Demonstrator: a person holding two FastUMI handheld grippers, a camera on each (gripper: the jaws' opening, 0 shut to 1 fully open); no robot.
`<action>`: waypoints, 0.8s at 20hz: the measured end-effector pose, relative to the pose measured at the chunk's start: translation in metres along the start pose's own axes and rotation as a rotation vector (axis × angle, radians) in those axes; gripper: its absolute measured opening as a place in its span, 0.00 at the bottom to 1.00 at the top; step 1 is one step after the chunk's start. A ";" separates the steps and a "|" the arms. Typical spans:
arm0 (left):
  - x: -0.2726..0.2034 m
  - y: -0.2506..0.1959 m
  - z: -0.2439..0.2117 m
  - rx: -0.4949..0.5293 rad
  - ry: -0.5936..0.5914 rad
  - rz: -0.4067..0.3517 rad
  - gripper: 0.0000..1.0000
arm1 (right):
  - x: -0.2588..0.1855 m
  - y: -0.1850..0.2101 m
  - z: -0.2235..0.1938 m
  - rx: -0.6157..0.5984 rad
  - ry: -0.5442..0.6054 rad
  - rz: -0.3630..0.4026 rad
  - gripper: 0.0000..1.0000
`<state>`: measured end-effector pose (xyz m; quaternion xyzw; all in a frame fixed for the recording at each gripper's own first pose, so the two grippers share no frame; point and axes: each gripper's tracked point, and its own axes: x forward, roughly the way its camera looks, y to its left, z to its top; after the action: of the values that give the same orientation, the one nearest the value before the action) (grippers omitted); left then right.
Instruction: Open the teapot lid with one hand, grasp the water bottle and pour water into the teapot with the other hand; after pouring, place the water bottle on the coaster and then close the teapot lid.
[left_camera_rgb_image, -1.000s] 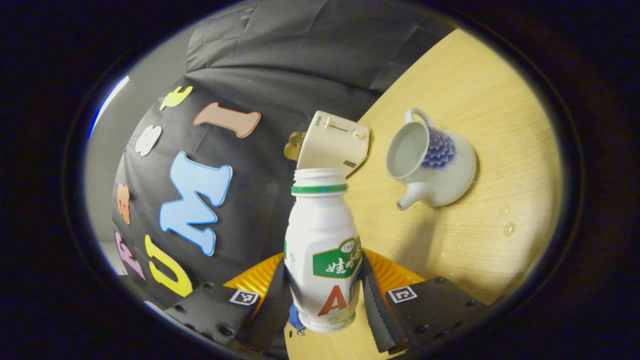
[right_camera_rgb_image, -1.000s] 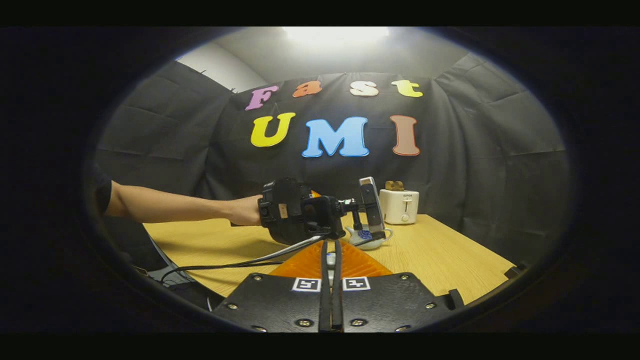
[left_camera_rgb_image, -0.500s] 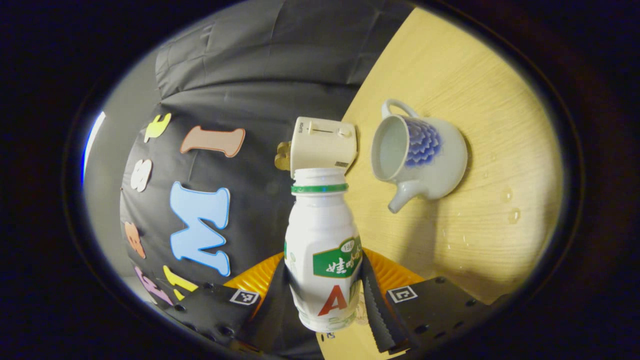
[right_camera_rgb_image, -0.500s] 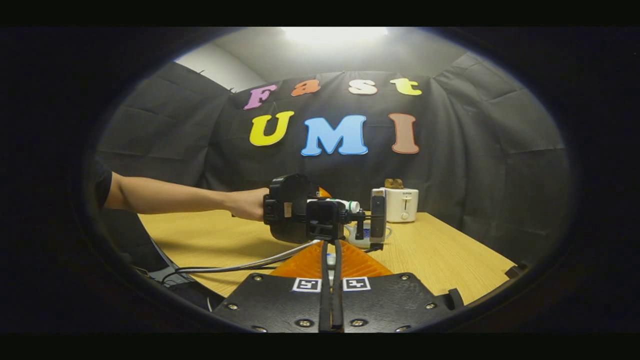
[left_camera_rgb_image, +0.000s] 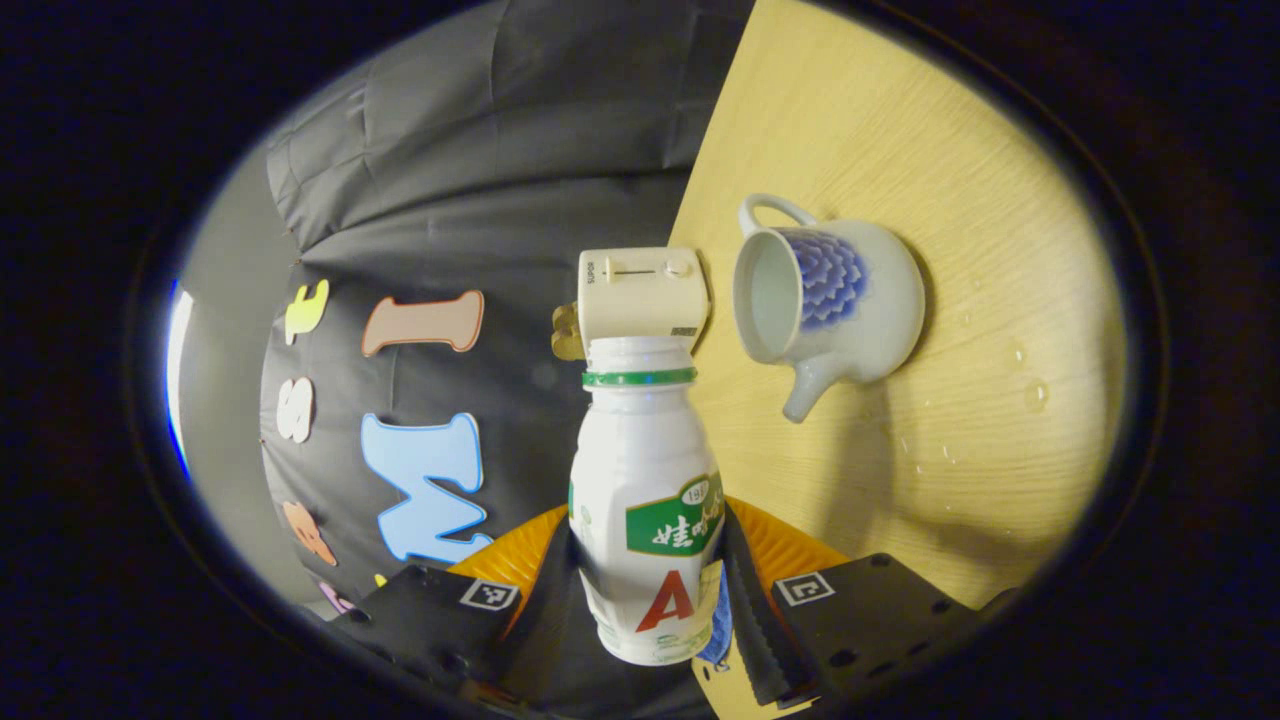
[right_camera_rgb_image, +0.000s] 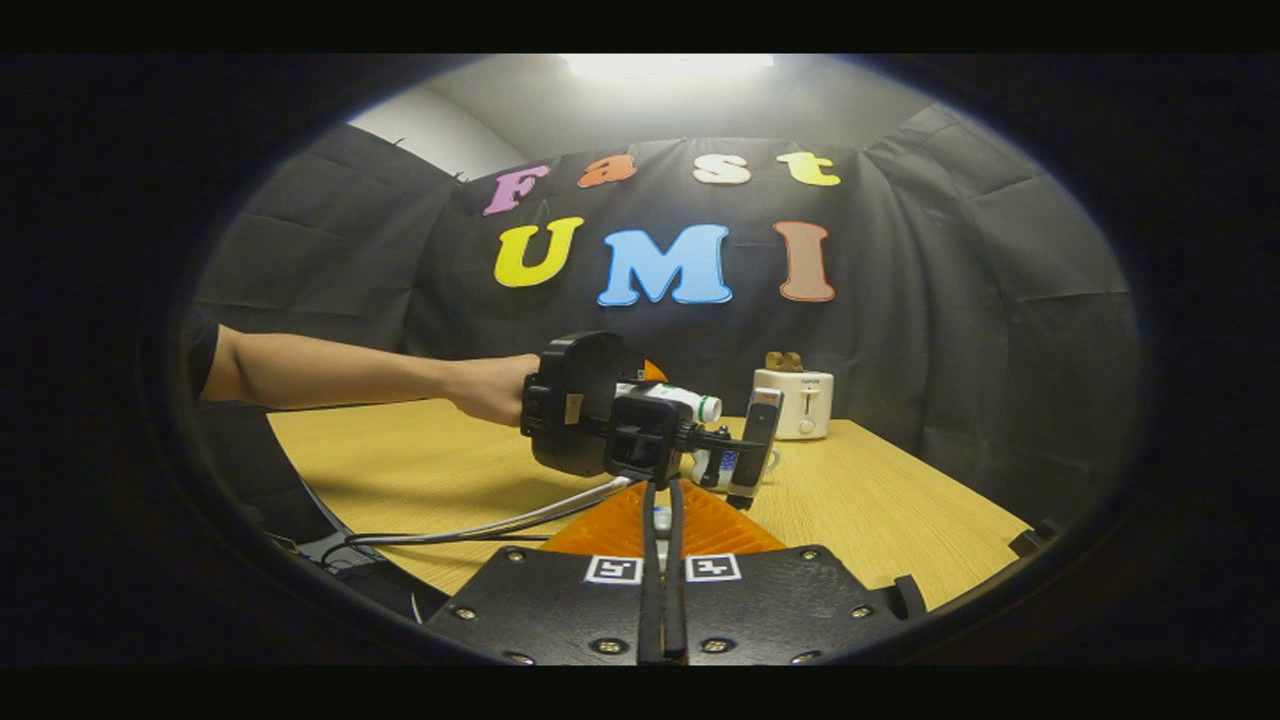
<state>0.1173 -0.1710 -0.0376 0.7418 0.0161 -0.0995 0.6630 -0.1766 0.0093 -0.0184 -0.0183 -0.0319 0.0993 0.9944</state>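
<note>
Two claw fingers (left_camera_rgb_image: 745, 600) clamping bottle (left_camera_rgb_image: 645, 500), teapot (left_camera_rgb_image: 830, 290) near

Left gripper (left_camera_rgb_image: 650, 610): black plates, square tags, screws, orange ribbed part behind.
Right gripper (right_camera_rgb_image: 661, 590): same build (fingers closed together).
Sleeve (right_camera_rgb_image: 205, 365): short, dark.
Cable (right_camera_rgb_image: 480, 527): grey.

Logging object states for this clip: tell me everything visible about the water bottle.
The water bottle is small, white and plastic-looking, with a green ring under its uncapped mouth and a printed label with a green band. The left claw grips its lower body, both fingers pressing its sides. In the right gripper view it lies tipped nearly level above the table, its mouth toward the open teapot. Its contents cannot be seen.
</note>
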 end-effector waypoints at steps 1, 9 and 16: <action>0.000 0.001 0.000 0.016 0.002 0.001 0.83 | 0.000 0.000 0.001 -0.001 -0.004 0.000 0.01; 0.000 0.005 -0.002 0.082 0.014 0.007 0.78 | -0.001 -0.004 0.003 0.008 -0.012 -0.014 0.01; -0.001 0.008 -0.001 0.121 0.015 0.013 0.83 | -0.001 -0.004 0.003 0.012 -0.008 -0.013 0.01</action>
<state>0.1176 -0.1706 -0.0294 0.7813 0.0102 -0.0905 0.6175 -0.1773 0.0049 -0.0158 -0.0118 -0.0353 0.0929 0.9950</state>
